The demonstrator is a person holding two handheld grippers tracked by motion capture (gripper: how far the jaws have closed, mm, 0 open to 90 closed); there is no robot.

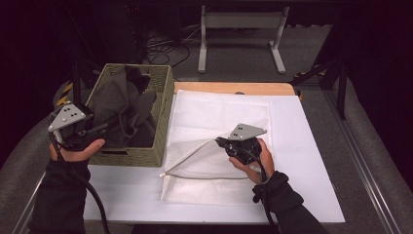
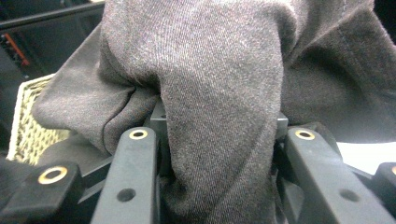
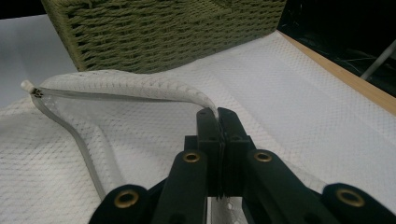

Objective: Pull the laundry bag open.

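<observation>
Left gripper (image 1: pixel 90 130): you're clamping the grey cloth (image 1: pixel 122 109) in the basket (image 1: pixel 146 153), at the table's left edge.
Right gripper (image 3: pixel 217 114): you're pinching the mesh bag (image 1: pixel 204 180) rim, mid-table.

Dark grey-brown garment (image 1: pixel 122 109), fine twill weave, plain. Olive-green woven basket (image 1: pixel 163 122), rope-like plaited pattern on the walls. White mesh bag (image 1: pixel 214 146), small honeycomb netting all over, pale off-white piped rim at the mouth. White table top (image 1: pixel 302 161) with a light wooden edge at the far side. Black left gripper (image 1: pixel 100 129) and right gripper (image 1: pixel 219 142), brass-coloured rivets, grey plates on top. Black sleeves (image 1: pixel 61 195).
</observation>
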